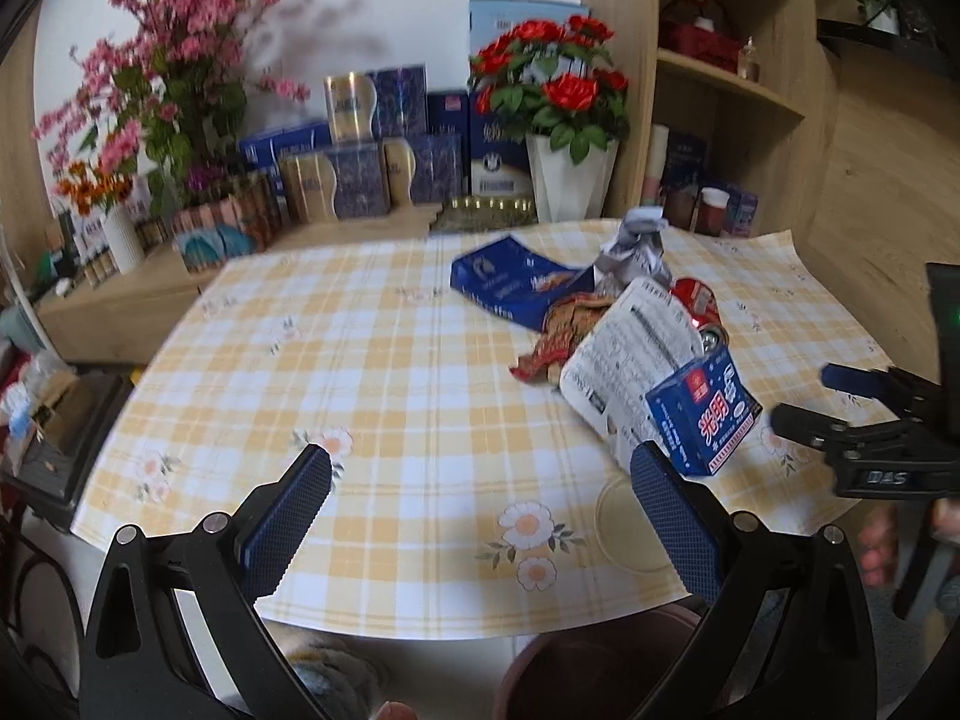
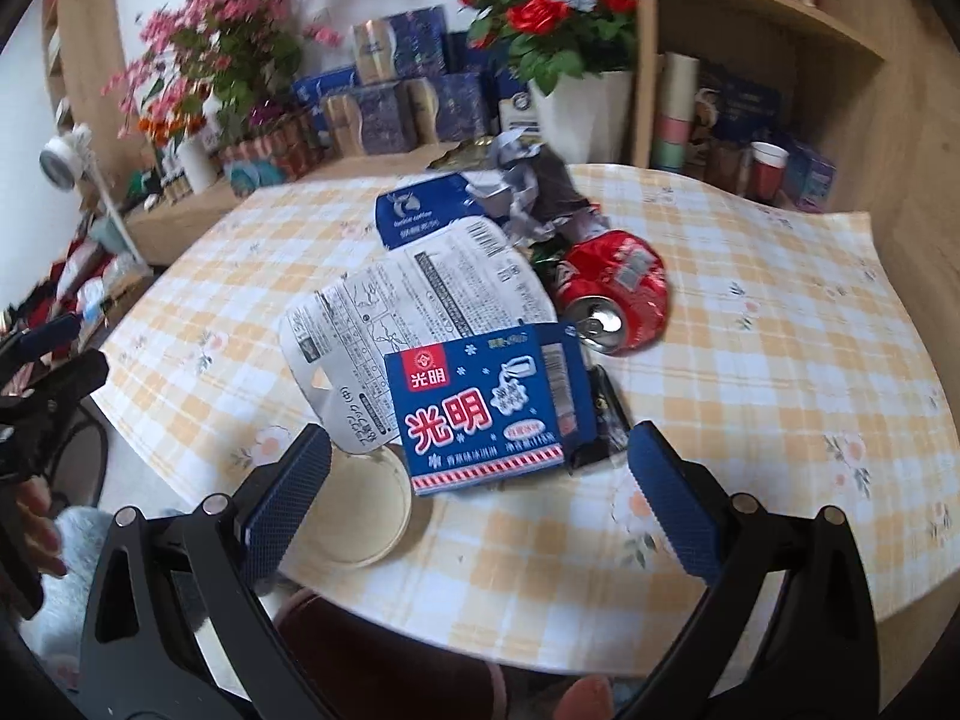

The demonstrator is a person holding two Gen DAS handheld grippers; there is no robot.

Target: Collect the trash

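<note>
Both tongs hover low over the near edge of the table (image 1: 372,324), each held wide with nothing between the blue pads. The left tongs (image 1: 480,516) point across the bare checked cloth, with the trash heap off to their right. The right tongs (image 2: 480,486) face the heap straight on; in the left wrist view they (image 1: 852,414) show at the right edge, just beyond the heap.

A shallow pale bowl (image 2: 366,504) sits at the table's near edge, just beside the right tongs' left pad; it looks empty. A blue carton (image 2: 480,420) with red characters lies just ahead of the right tongs, between their pads in that view, overlapping a white printed tray lid (image 2: 420,300). Behind it lies a crushed red can (image 2: 618,294), its mouth toward the camera, and a dark wrapper (image 2: 606,420) touches the carton's right side. Farther back are crumpled silver paper (image 2: 522,192) and a flattened blue box (image 1: 516,288); a red-brown wrapper (image 1: 564,336) lies beside that box.
</note>
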